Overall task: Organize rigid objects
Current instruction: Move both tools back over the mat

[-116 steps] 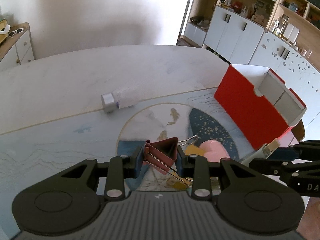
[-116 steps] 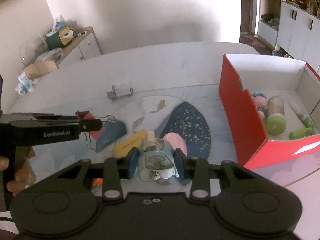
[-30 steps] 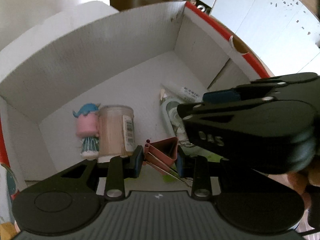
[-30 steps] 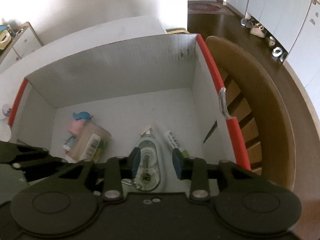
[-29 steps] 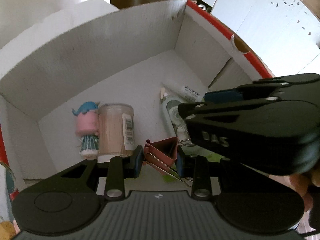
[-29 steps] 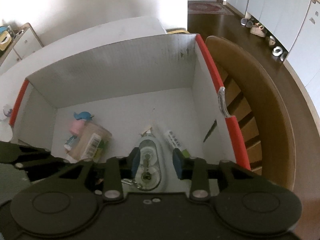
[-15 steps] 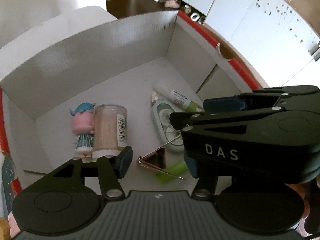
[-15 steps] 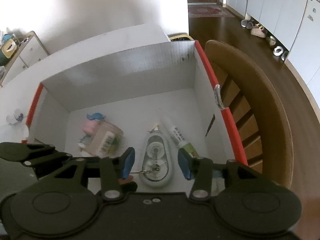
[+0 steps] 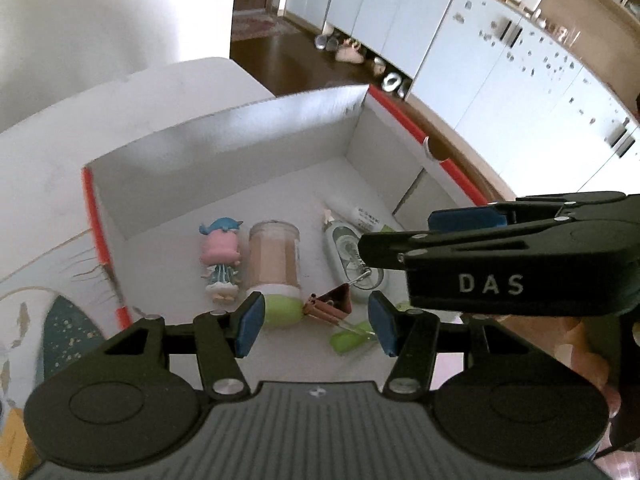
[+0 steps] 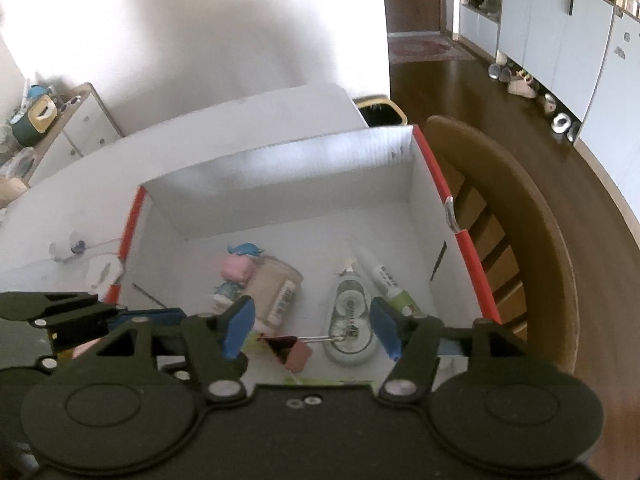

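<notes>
Clip: the pink binder clip [image 9: 334, 302] now lies in the red box [image 9: 400, 110], let go.
Tape: the tape roller [image 10: 352, 322] lies beside it.
Left claw [image 9: 316, 324]: empty, spread apart.
Right claw [image 10: 310, 326]: just widened, empty.
Meaning: both things are put away.

Sitting in one red-and-white box [image 10: 472, 256]: one pink binder clip [image 10: 294, 350]; one correction tape dispenser [image 10: 352, 320]; one glue tube [image 10: 384, 276]; one capped jar [image 10: 276, 292]; one small figurine [image 10: 236, 270]; one green item [image 9: 348, 338], partly hidden; two grippers hovering above.
</notes>
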